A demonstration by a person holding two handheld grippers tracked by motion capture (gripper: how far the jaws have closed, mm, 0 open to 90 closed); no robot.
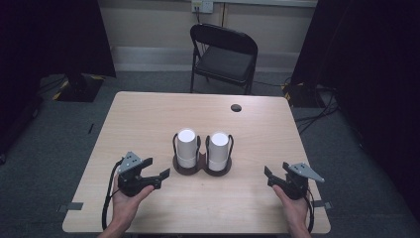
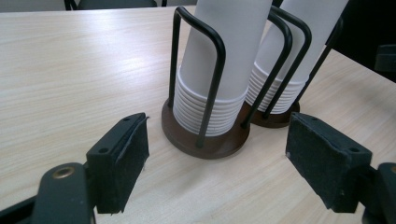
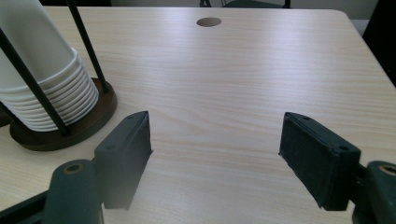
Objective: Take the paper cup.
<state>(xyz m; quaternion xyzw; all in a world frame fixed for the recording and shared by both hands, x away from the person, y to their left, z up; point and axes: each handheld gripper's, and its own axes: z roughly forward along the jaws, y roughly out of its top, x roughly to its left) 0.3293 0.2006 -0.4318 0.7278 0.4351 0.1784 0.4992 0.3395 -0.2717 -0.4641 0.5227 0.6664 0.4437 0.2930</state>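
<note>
High view: wooden counter w/ two upright cup stacks in wire holders at center, long axis vertical. Left hand-held gripper sits nearer, stacks just ahead and to its right; right hand-held gripper is farther off. Both have jaws apart, nothing btwn them.

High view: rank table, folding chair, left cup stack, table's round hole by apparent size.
1. Table, largest by far.
2. Folding chair; it stands farther from the camera, so it looks smaller than it is.
3. Left cup stack; the right cup stack looks about the same, so no ranking between them.
4. Round hole, smallest.
</note>
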